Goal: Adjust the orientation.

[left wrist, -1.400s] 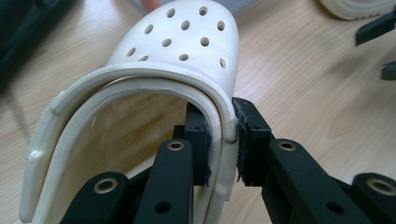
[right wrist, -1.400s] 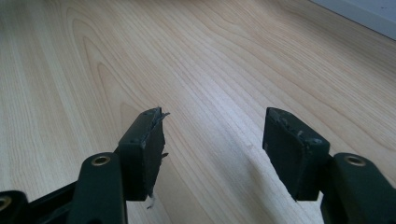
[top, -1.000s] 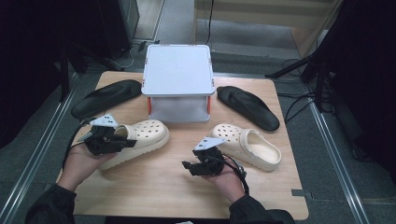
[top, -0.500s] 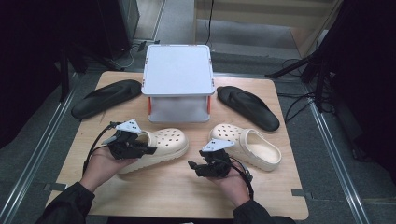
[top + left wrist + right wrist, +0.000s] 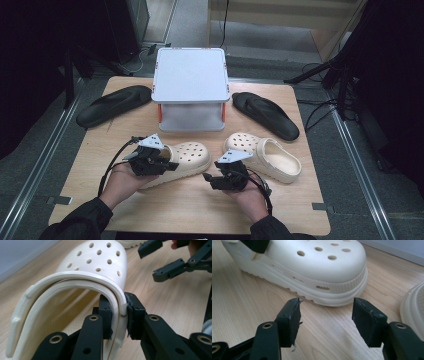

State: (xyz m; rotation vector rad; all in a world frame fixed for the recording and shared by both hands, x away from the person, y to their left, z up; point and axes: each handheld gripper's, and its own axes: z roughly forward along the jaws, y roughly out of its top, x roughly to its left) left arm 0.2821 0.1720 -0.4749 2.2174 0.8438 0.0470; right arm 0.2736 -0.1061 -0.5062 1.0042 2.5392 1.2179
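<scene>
Left tool [image 5: 119,315]: I have it clamped on the cream clog [image 5: 97,262] heel rim.
Right tool [image 5: 325,315]: gaping, empty, toe just ahead.
Handling: light, springy foam; I'd grip the rim.

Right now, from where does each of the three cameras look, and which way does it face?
High view: above the person's side, looking forward and down on the table; both forearms and hands show.
Left gripper view: on the left hand-held gripper, looking along its jaws, clamped on the left clog rim.
Right gripper view: on the right hand-held gripper, its open jaws facing that clog's toe.
Shared: all three see the left clog; the left gripper view also shows the right gripper's jaws.
</scene>
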